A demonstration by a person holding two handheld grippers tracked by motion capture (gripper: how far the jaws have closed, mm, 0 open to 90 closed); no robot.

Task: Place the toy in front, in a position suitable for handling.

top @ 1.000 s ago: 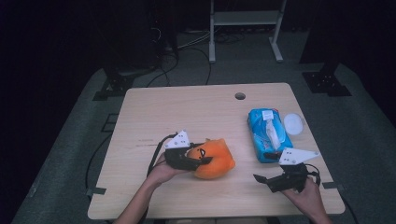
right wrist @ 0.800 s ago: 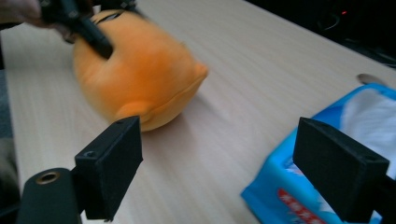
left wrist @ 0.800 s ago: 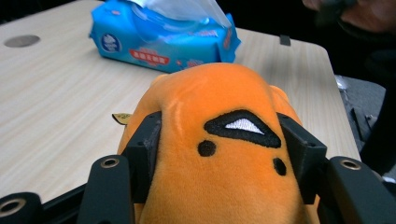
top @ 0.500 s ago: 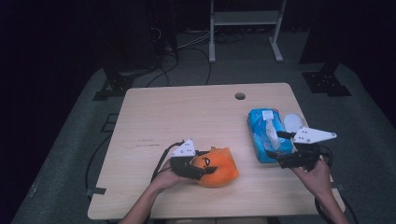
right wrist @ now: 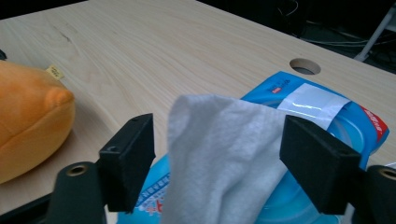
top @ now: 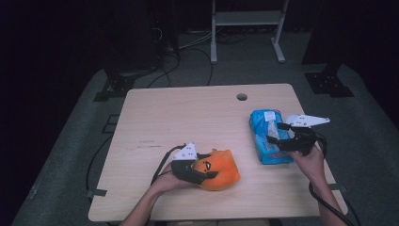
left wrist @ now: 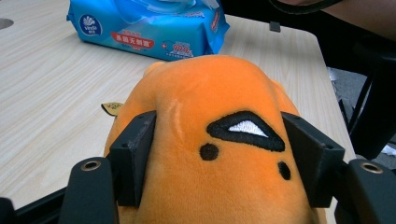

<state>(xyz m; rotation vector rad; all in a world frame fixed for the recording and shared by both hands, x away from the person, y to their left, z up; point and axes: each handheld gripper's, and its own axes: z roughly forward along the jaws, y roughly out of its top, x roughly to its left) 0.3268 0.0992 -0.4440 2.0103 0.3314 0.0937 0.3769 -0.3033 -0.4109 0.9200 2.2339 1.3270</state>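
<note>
An orange plush toy [top: 222, 170] with a stitched face lies near the table's front edge. My left gripper [top: 209, 167] reaches over it from the left. In the left gripper view its jaws [left wrist: 217, 144] flank the plush toy [left wrist: 210, 93], with the pads still against its sides; they have just been opening. A blue pack of wet wipes [top: 259, 129] lies at the right. My right gripper [top: 276, 133] sits over it. A white wipe [right wrist: 219, 149] stands up from the pack [right wrist: 345, 126] between the right gripper's [right wrist: 217, 135] jaws, which have just been closing without pressing it.
The light wooden table [top: 188, 117] has a round cable hole [top: 242, 97] at its far side. The right edge of the table runs close by my right hand. Cables and a metal stand's legs [top: 244, 42] are on the dark floor beyond.
My right gripper has travelled from the table's front right corner up to the wipes pack, and a wipe now stands between its jaws. The left gripper has stayed on the plush toy.
</note>
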